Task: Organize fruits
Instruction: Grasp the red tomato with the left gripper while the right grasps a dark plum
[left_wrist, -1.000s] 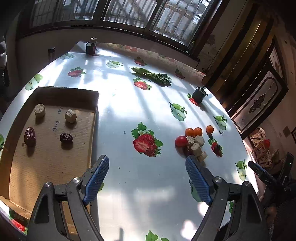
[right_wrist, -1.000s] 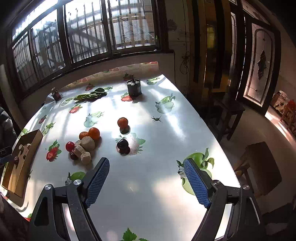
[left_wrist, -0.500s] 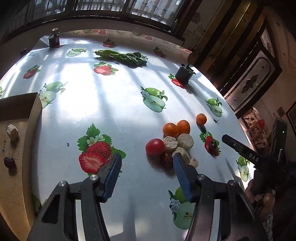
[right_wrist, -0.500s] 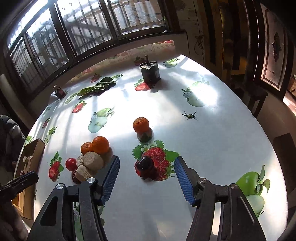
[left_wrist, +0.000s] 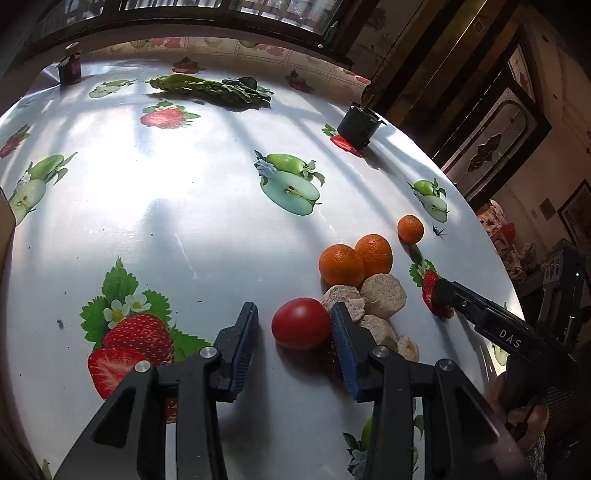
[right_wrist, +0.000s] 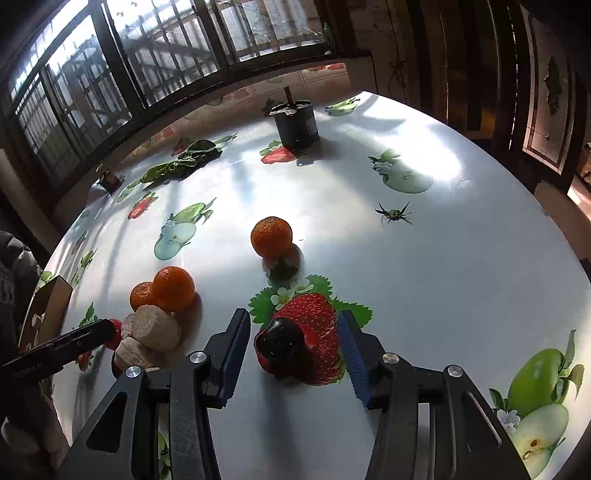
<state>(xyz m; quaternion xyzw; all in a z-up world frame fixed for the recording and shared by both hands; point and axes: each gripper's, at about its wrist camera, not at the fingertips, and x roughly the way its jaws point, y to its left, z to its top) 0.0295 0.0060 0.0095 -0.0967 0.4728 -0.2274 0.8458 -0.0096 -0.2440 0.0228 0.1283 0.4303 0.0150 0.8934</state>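
Note:
A red tomato (left_wrist: 301, 324) lies between the open fingers of my left gripper (left_wrist: 293, 332), against the right pad with a gap at the left one. Beside it are tan chunks (left_wrist: 382, 295), two oranges (left_wrist: 341, 264) and a lone small orange (left_wrist: 410, 229). In the right wrist view a dark red date (right_wrist: 282, 343) lies on a printed strawberry between the open fingers of my right gripper (right_wrist: 293, 347), touching neither pad. The oranges (right_wrist: 173, 288), the chunks (right_wrist: 155, 332) and the lone orange (right_wrist: 271, 236) show there too.
The round table (left_wrist: 184, 221) has a glossy fruit-print cloth. A bunch of leafy greens (left_wrist: 214, 88), a black pot (left_wrist: 358, 125) and a small dark jar (left_wrist: 70, 68) stand at the far side. A cardboard tray (right_wrist: 48, 310) lies at the left edge.
Both grippers have moved forward and down to the table. The left one now straddles the tomato, the right one the date. Both jaws have narrowed but stay open.

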